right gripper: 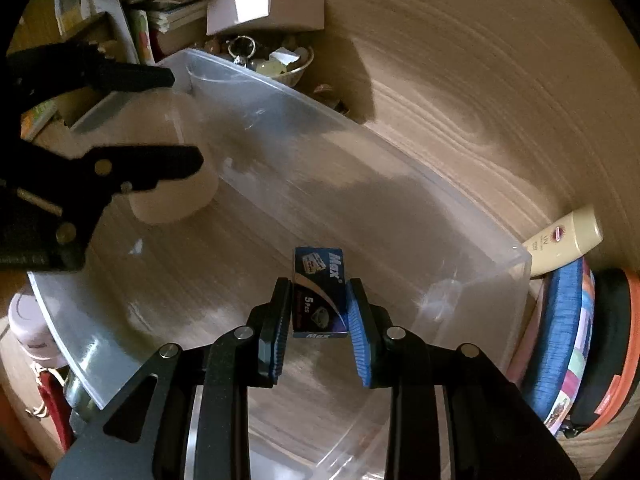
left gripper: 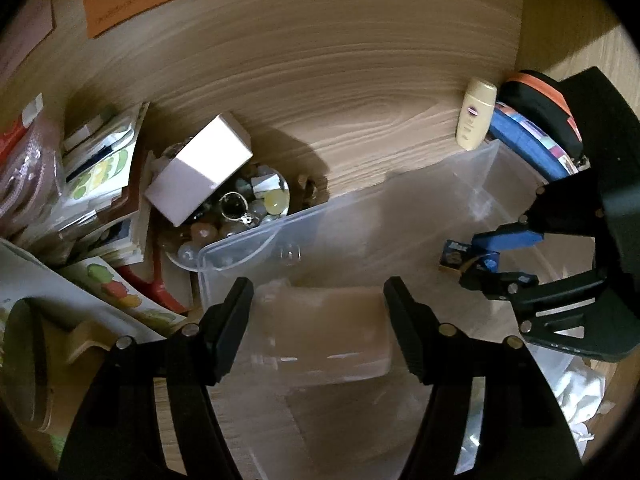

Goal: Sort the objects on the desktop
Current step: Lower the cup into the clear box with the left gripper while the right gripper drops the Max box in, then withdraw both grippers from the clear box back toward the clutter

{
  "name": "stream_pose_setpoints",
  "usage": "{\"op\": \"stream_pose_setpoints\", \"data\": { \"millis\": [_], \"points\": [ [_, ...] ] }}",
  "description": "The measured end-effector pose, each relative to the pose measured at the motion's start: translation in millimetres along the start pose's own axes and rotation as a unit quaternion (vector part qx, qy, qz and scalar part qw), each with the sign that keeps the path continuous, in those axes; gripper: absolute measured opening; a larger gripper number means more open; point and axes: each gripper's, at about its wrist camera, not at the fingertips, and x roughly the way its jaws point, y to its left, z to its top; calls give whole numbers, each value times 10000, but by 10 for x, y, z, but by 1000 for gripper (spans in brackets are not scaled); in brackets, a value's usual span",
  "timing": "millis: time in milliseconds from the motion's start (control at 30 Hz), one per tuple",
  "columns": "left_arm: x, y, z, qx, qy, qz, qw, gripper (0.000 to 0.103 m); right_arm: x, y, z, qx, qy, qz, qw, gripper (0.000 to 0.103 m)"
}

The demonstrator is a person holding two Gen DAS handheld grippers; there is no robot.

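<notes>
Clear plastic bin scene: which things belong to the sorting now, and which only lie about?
In the job: right gripper shut on small blue Max box; clear bin; open left gripper.

Lying about: cream bottle; white box; bead bowl.

Clear glossy plastic bin [right gripper: 400, 184] with smooth walls, wood-grain matt desk [left gripper: 320, 80], small printed glossy cardboard box [right gripper: 319, 292], ribbed blue pads [right gripper: 360, 340] on matt black plastic fingers, smooth cream plastic bottle [left gripper: 474, 114], white matt cardboard box [left gripper: 200, 168].

Right claw [right gripper: 319, 312] clamped on its load; left claw [left gripper: 319, 304] spread wide.
</notes>
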Motion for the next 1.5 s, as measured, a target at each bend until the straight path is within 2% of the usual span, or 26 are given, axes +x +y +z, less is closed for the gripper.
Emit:
{"op": "stream_pose_setpoints", "data": {
  "millis": [167, 267, 433, 500, 600, 933, 1000, 1100, 1500],
  "points": [
    [-1, 23, 4, 7, 17, -71, 10000, 70, -10, -1, -12, 11, 44, -42, 10000, 28],
    [-24, 48, 2, -43, -47, -55, 10000, 78, -39, -9, -26, 56, 21, -149, 9999, 37],
    [-17, 65, 7, -83, -49, -74, 9999, 80, -118, -12, -49, 109, -117, -275, 9995, 53],
    [-28, 58, 7, -75, -80, -74, 9999, 86, -153, -19, -61, 159, -157, -354, 9991, 61],
    [-42, 49, 10, -63, -100, -128, 9998, 91, -188, -21, -72, 179, -191, -431, 9987, 66],
    [-255, 88, 63, -256, -191, -45, 9995, 92, -422, 6, -84, 294, -291, -517, 9978, 69],
    [-332, 88, 70, -267, -248, 8, 9993, 92, -457, -103, 33, 299, -378, -609, 9970, 71],
    [-493, 74, 59, -222, -383, 115, 9990, 92, -612, -102, 42, 353, -548, -617, 9960, 76],
    [-1191, -76, -96, -103, -1023, 371, 9940, 99, -1195, 87, -181, 495, -1072, -858, 9893, 80]
  ]
}}
